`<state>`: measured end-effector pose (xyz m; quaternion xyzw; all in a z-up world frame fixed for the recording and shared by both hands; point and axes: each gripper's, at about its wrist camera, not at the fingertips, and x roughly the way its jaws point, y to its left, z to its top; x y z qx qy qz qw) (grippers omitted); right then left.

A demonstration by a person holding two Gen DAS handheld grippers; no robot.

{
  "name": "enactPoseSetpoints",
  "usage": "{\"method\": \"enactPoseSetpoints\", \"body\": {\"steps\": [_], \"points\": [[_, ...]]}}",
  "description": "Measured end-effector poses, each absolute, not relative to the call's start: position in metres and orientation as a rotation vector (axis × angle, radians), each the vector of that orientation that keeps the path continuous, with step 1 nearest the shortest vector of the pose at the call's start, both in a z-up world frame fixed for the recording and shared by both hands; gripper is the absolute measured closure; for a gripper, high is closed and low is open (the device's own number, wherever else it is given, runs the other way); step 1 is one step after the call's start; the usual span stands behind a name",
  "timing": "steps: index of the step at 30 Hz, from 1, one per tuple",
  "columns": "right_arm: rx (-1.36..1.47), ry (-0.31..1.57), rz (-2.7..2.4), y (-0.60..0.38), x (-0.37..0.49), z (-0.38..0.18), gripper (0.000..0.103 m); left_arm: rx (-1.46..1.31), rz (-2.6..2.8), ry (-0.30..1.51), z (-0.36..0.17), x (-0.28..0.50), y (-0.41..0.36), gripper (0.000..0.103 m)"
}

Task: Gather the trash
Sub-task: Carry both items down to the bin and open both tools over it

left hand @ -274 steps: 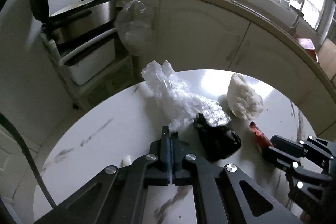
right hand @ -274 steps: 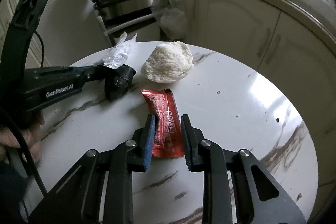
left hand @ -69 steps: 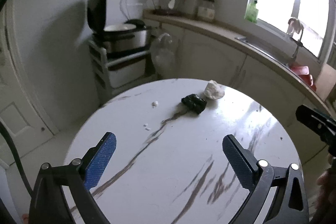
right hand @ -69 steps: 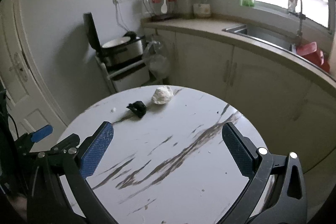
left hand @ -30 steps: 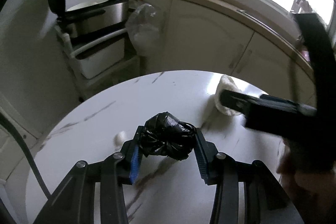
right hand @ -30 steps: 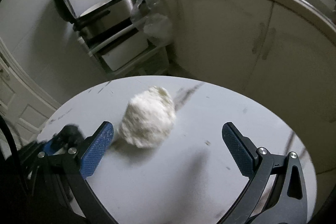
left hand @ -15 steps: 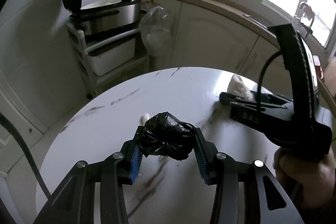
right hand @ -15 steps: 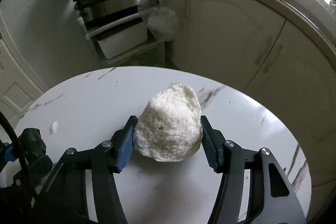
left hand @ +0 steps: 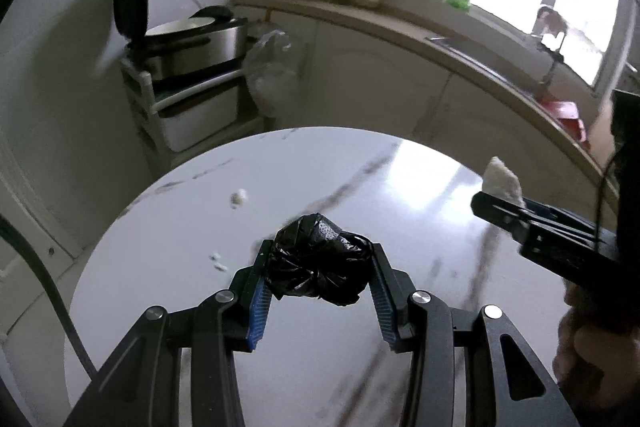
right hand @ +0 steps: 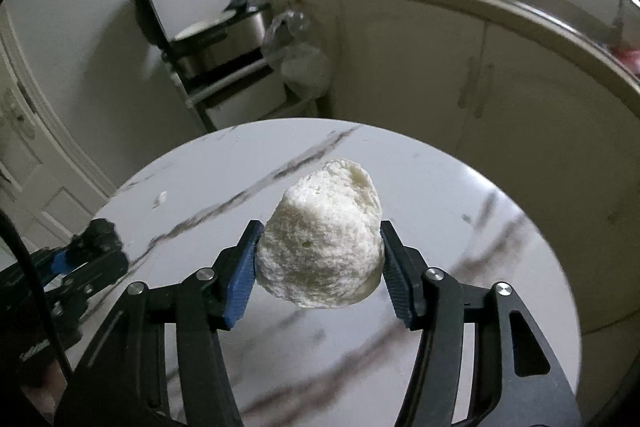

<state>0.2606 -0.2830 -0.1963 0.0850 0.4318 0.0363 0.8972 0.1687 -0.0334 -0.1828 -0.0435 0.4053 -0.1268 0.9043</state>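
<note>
The left gripper [left hand: 318, 267] had its jaws pinching a crumpled black bag [left hand: 318, 261], lifted clear above the round tabletop [left hand: 168, 267]. The right gripper [right hand: 318, 259] had its jaws pinching a white wad [right hand: 320, 247], also off the surface. In the left wrist view the right gripper sat at 3 o'clock, well apart from the left one, with the wad's tip showing past its fingers and a hand [left hand: 588, 351] behind it at 4 o'clock. In the right wrist view the left gripper showed at 9 o'clock, over the tabletop's near-left edge.

A white scrap [left hand: 239, 197] lay on the tabletop at 11 o'clock from the bag, with smaller crumbs [left hand: 218, 263] at 9 o'clock. The middle and far half of the marble lay open. Beyond the far edge, at 12 o'clock, stood cabinets [right hand: 460, 87]; at 11 o'clock a rack with an open-lidded cooker [left hand: 188, 43] and a hanging clear bag [left hand: 270, 67].
</note>
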Motion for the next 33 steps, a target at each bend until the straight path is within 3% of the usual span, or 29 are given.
{"method": "enactPoseSetpoints", "body": {"steps": [15,26,33], "points": [[0.331,0.748,-0.068,-0.398,0.063,-0.158,0.049,0.072,-0.564,0.785,-0.151,0.054,-0.184,0.062],[0.452,0.734,-0.316,-0.518,-0.064,-0.178,0.049,0.226,-0.833,0.815,-0.165,0.012,-0.316,0.062],[0.534,0.79,-0.454,-0.588,-0.113,-0.224,0.049,0.321,-0.915,0.884,-0.207,0.005,-0.393,0.062]]}}
